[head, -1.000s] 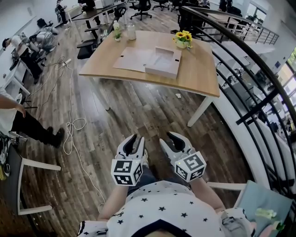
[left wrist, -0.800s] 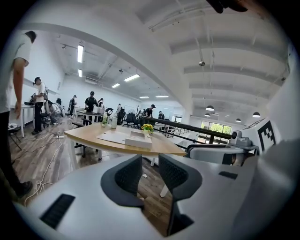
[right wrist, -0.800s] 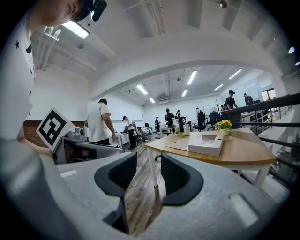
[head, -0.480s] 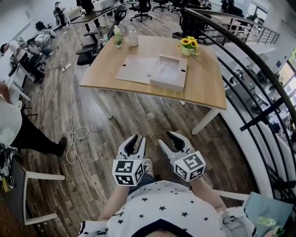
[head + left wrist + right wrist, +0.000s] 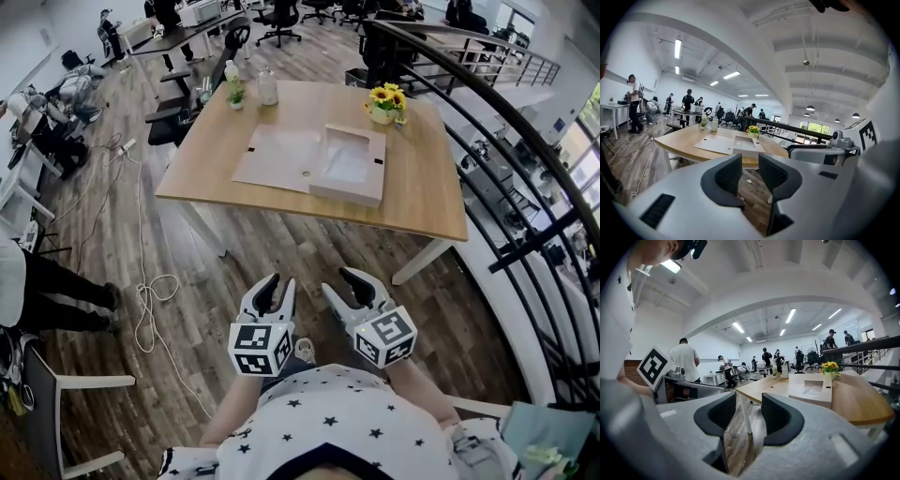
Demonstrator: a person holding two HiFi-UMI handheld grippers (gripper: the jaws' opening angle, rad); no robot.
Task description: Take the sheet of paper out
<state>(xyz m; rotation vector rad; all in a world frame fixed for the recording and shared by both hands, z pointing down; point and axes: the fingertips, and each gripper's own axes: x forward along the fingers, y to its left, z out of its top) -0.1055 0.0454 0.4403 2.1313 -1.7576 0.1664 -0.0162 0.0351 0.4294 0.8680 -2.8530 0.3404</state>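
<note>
A shallow white box [image 5: 349,165] lies open on the wooden table [image 5: 422,202], with a flat white panel [image 5: 277,157] spread out to its left. A pale sheet seems to lie inside the box. The box [image 5: 746,144] also shows far off in the left gripper view, and the box [image 5: 812,392] in the right gripper view. My left gripper [image 5: 270,298] and right gripper [image 5: 354,289] are side by side in front of my body, over the floor and well short of the table. Both are open with nothing between their jaws.
A sunflower vase [image 5: 382,101], a bottle [image 5: 267,89] and a small plant [image 5: 234,94] stand at the table's far side. A black railing [image 5: 525,216] runs along the right. A cable [image 5: 150,291] lies on the floor; a chair [image 5: 56,412] and a person's legs [image 5: 56,295] are on the left.
The table and box have drawn nearer and shifted slightly right in the head view. Both grippers stay side by side in front of my body. The person at left has slid towards the frame's edge.
</note>
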